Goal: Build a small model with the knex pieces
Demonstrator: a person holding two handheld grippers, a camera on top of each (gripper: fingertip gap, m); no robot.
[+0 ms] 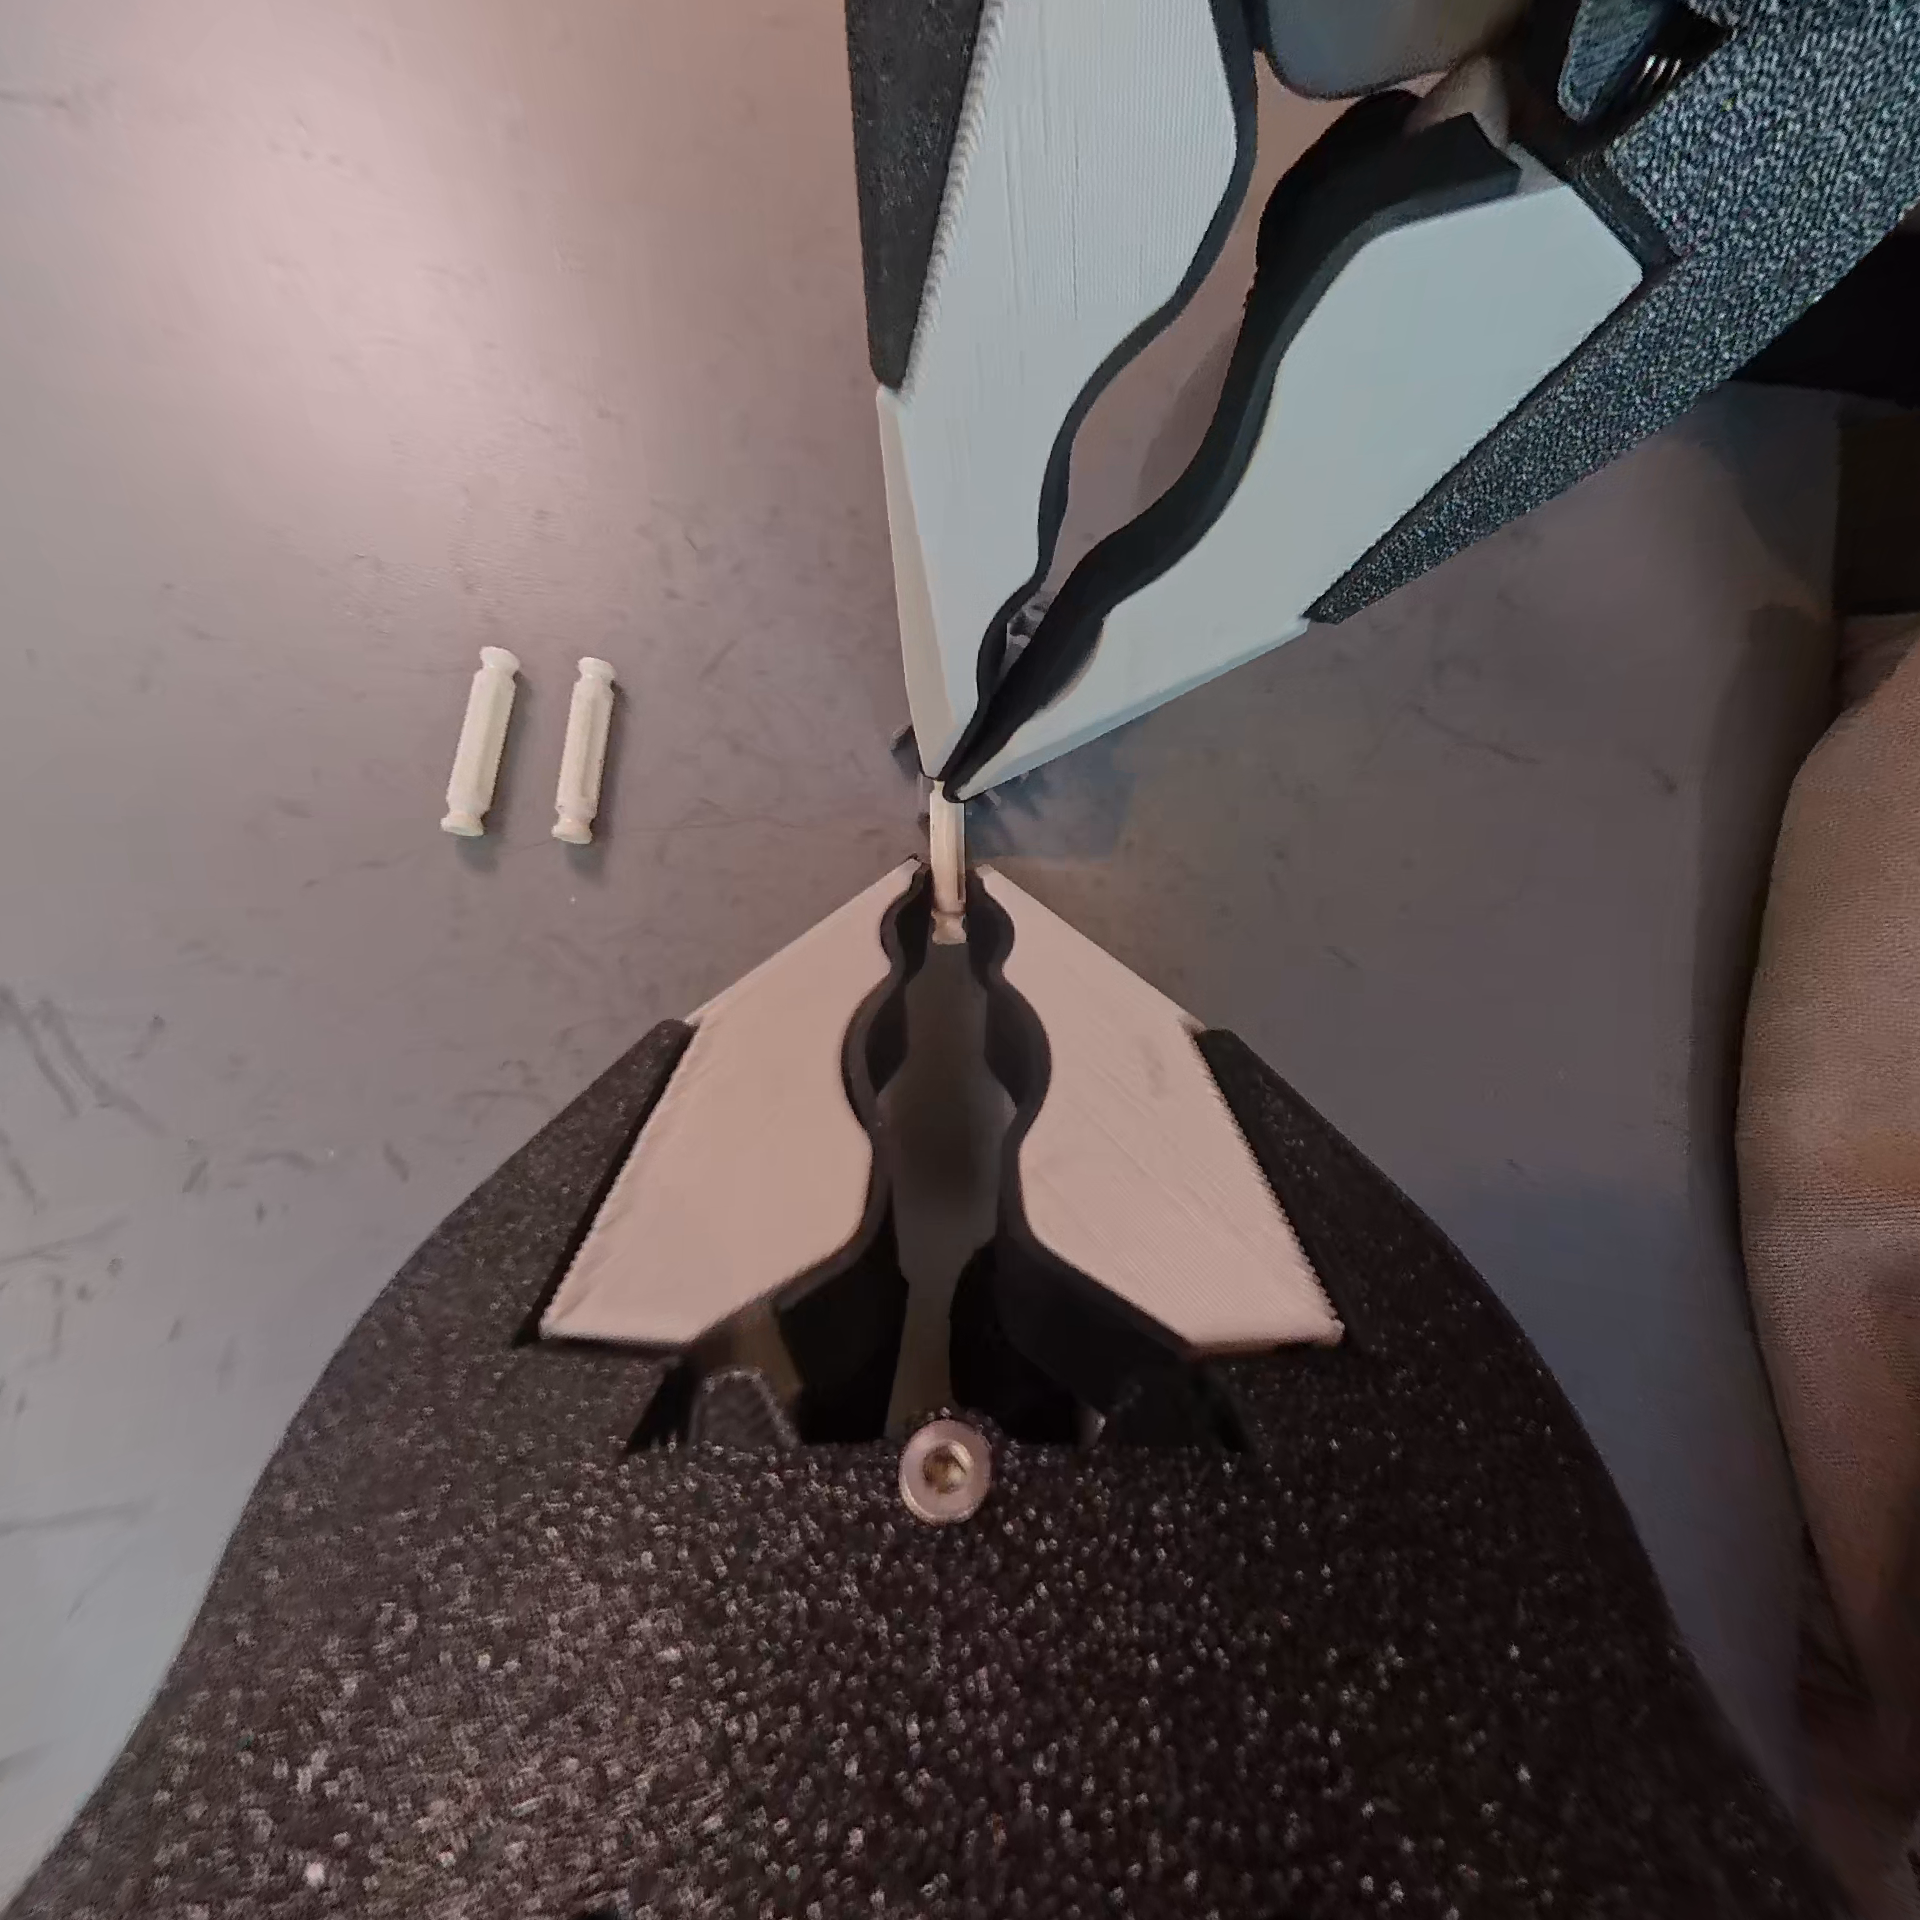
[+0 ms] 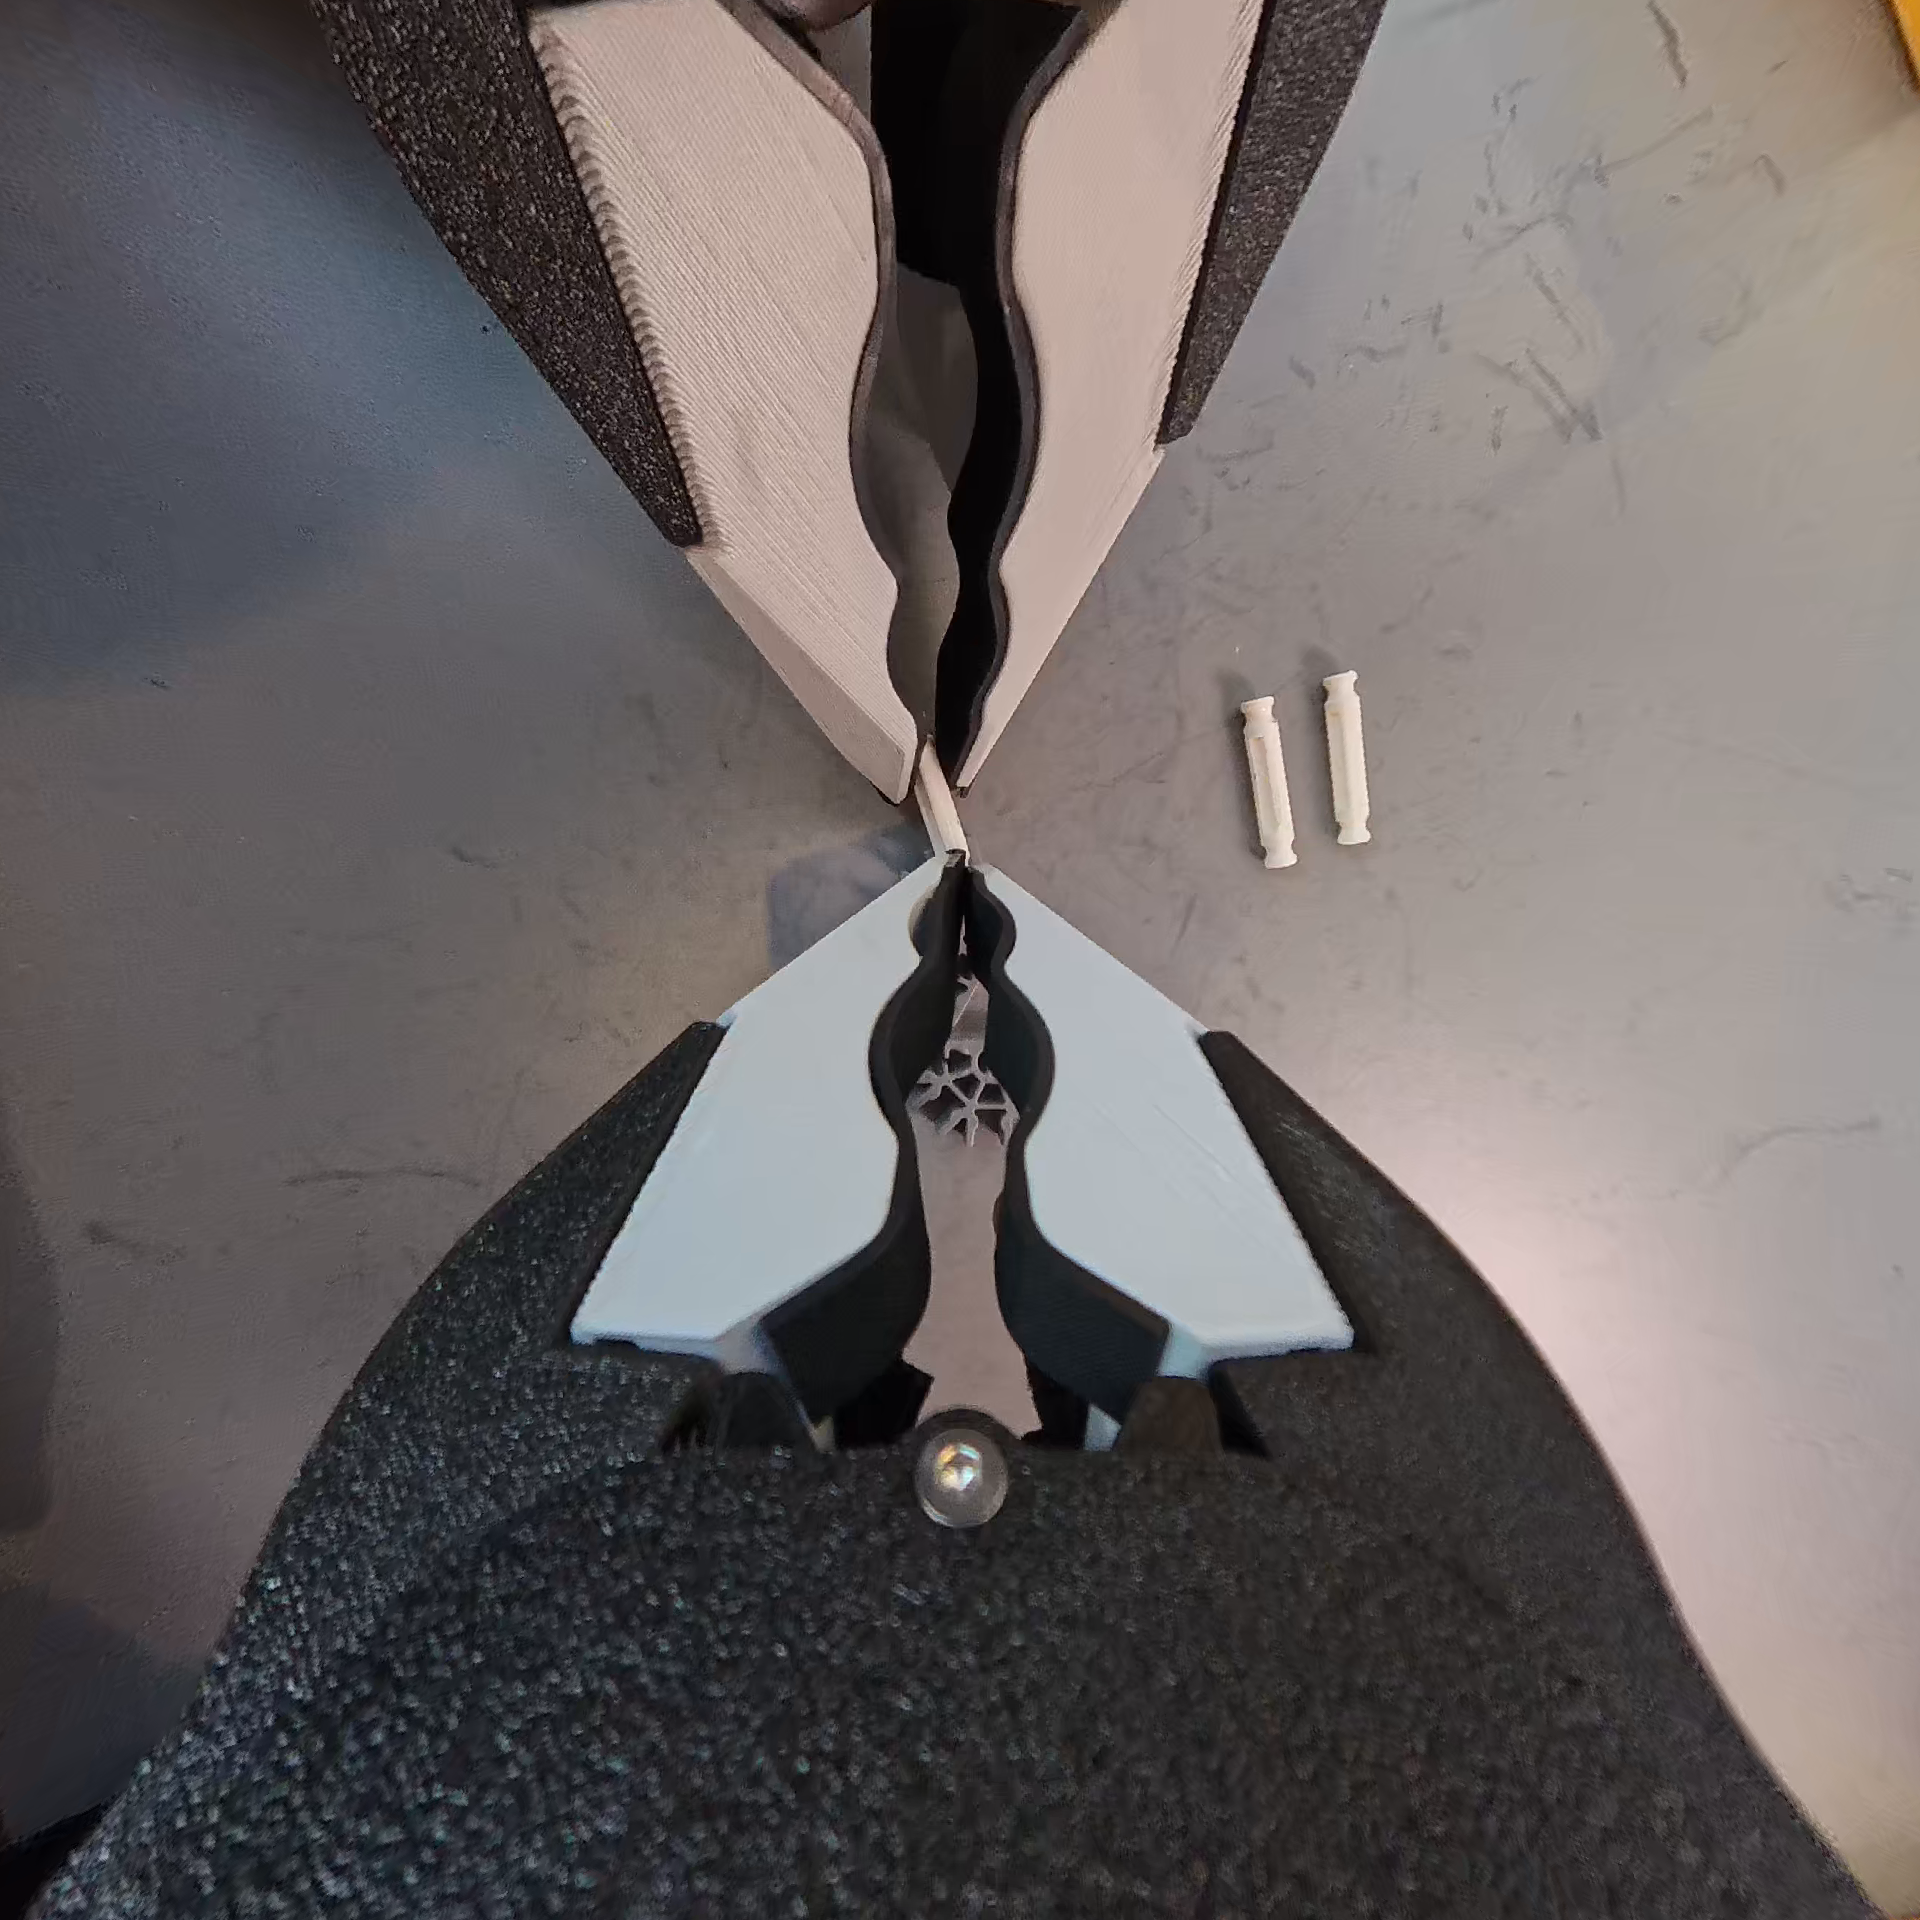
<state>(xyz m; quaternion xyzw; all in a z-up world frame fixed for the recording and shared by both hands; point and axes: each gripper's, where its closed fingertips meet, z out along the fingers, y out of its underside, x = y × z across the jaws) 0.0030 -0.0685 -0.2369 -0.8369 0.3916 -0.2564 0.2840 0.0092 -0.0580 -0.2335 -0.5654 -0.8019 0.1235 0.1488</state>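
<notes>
My left gripper (image 1: 943, 883), with beige fingers, is shut on a small white pin (image 1: 948, 847) and holds it just above the grey tabletop (image 1: 312, 416). My right gripper (image 2: 958, 868), with light blue fingers, is shut tip to tip against it. A grey snowflake-shaped piece (image 2: 961, 1107) sits between its pads, and the pin (image 2: 943, 816) runs from the left gripper's tips (image 2: 940, 758) to the right's. In the left wrist view the right gripper (image 1: 948, 790) comes in from the upper right. Two spare white pins (image 1: 530, 753) (image 2: 1307, 771) lie side by side on the table.
A brown cushion-like surface (image 1: 1829, 1039) borders the table on the right of the left wrist view. A yellow object (image 2: 1907, 42) sits at the top right corner of the right wrist view, and a dark shape (image 2: 21, 1351) at its left edge. My two grippers' fingertips are within a few centimetres of each other.
</notes>
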